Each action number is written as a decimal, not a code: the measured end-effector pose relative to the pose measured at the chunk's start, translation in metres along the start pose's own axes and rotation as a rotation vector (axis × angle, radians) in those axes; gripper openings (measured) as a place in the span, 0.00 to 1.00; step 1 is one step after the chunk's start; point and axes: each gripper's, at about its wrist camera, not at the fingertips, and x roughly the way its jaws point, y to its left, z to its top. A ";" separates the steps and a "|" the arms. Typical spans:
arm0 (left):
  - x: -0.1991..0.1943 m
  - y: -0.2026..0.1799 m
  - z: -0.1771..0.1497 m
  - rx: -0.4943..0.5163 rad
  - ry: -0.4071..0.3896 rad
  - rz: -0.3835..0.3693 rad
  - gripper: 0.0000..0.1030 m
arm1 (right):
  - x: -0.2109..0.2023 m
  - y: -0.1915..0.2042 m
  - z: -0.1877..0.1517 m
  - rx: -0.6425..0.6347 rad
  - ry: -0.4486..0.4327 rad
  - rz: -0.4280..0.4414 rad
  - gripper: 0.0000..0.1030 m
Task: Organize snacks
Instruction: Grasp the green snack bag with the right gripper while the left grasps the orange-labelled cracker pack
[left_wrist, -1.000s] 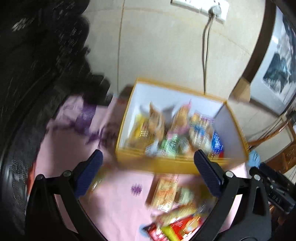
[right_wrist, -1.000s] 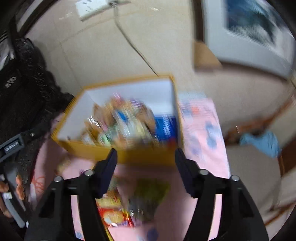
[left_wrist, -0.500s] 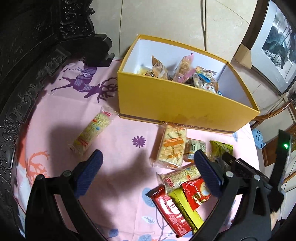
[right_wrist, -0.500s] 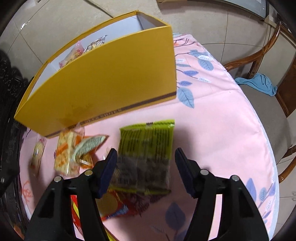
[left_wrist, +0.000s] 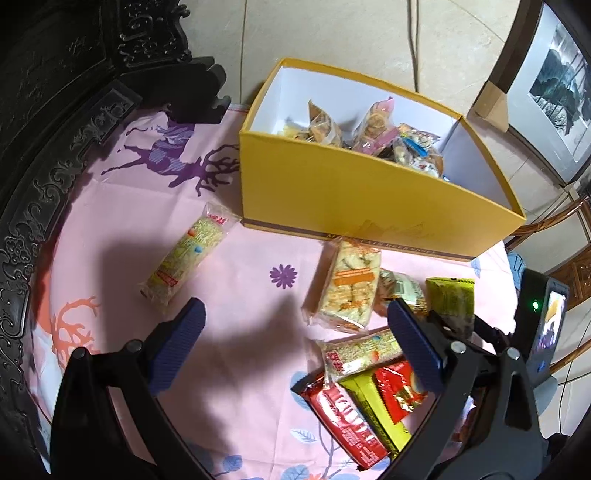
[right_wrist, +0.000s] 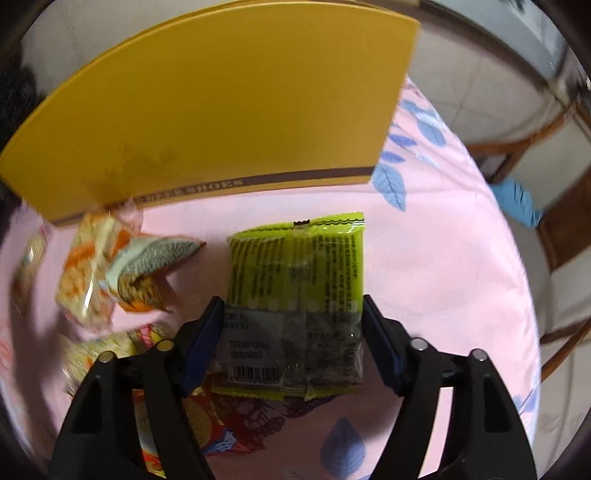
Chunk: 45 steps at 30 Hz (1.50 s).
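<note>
The right gripper (right_wrist: 291, 321) is straddling a green snack packet (right_wrist: 295, 291) that is lying flat on the pink tabletop (right_wrist: 443, 277), just in front of the yellow box (right_wrist: 221, 110). Its fingers (right_wrist: 205, 338) are standing spread, one on each long edge of the packet's near half; whether the pads are already touching the film I cannot tell, but nothing looks squeezed yet.

The packet is looking light and soft: thin crinkly film, a flat pillow shape, loose dark contents showing through the clear lower part. I'd guess it is going to buckle across its width under a hard pinch, and the glossy film may be slippery, so a gentle grip across the filled body, not the sealed end flaps, seems the better hold.

Its long axis is running straight away from the gripper, the crimped top seam pointing at the box wall and the barcode end lying nearest the fingers.

The left gripper (left_wrist: 295, 347) is hovering over the tabletop with fingers wide apart and nothing between them, while other packets (left_wrist: 351, 291) are lying scattered nearby and more are sitting inside the box.
</note>
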 end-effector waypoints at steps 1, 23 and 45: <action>0.001 0.001 -0.001 -0.002 0.002 0.003 0.97 | -0.003 0.000 -0.001 -0.020 -0.008 0.016 0.59; 0.106 -0.036 0.006 0.150 0.155 -0.004 0.97 | -0.042 -0.025 -0.028 0.041 0.028 0.155 0.59; 0.082 -0.035 0.001 0.139 0.108 -0.086 0.45 | -0.046 -0.021 -0.029 0.023 0.003 0.181 0.59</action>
